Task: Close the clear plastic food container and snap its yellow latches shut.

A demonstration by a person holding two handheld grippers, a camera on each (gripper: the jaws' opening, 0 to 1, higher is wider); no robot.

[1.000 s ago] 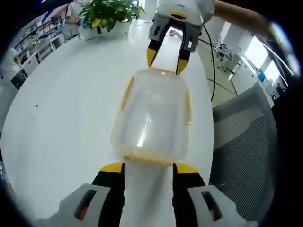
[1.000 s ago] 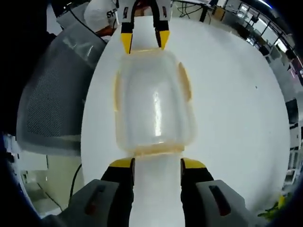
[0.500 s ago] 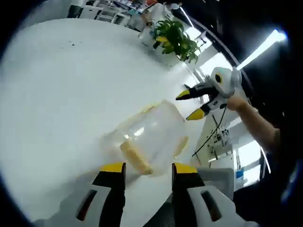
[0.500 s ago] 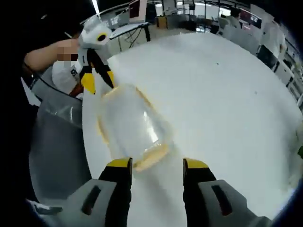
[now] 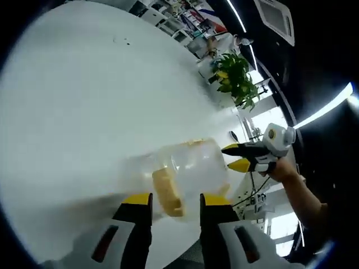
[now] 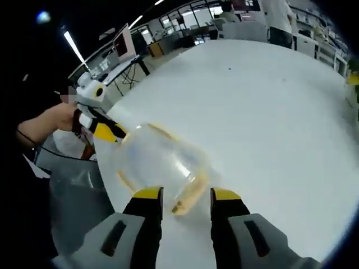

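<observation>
Left tool (image 5: 173, 200) and right tool (image 6: 186, 195), jaws parted and gripping nothing, bracketed yellow end latches (image 5: 168, 192) of the clear container (image 6: 160, 162) on the white counter (image 6: 269, 112); uneven pressing could likely slide it off the nearby edge.

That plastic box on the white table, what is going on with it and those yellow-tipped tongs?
A person is working on a clear plastic food container with a hand-held gripper in each hand, one at each end. The left gripper has its open jaws on either side of a yellow latch. The right gripper does the same at the opposite latch. The container rests on a round white table, lid on. Whether either latch is snapped shut cannot be told.
</observation>
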